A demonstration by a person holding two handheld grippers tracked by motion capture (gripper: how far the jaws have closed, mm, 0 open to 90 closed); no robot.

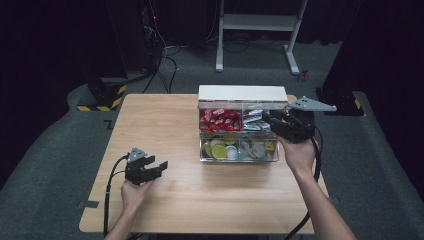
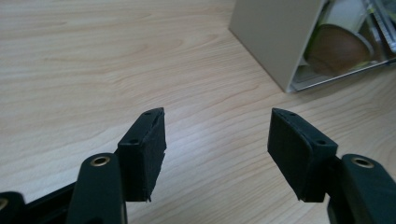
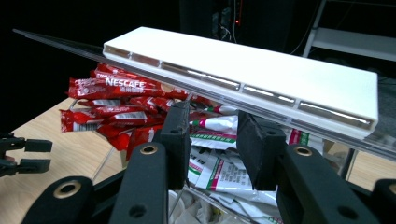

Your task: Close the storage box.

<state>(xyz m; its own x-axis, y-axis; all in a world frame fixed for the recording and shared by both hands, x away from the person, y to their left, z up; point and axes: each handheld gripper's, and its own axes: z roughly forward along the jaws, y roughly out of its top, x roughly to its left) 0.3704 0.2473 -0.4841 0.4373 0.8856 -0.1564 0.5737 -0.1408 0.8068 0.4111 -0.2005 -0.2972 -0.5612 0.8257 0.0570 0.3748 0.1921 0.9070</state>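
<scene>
Right gripper (image 1: 278,121), jaws narrowed, is hovering over the clear plastic compartment box (image 1: 239,156) near the tabletop's far edge, probably lining up on the white sachets (image 3: 224,175); left gripper (image 1: 159,167) is idling wide open.

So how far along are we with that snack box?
The box already has its lid up. In hand: the right tongs hover open over the white packets, nothing gripped. Still left: any pick. The left tongs sit open over bare table.

Dark room, grey carpeted floor (image 1: 60,145).
A white metal stand (image 1: 260,22) and black cables (image 1: 162,65) lie beyond the light wooden table (image 1: 165,125); walls possibly black.
</scene>
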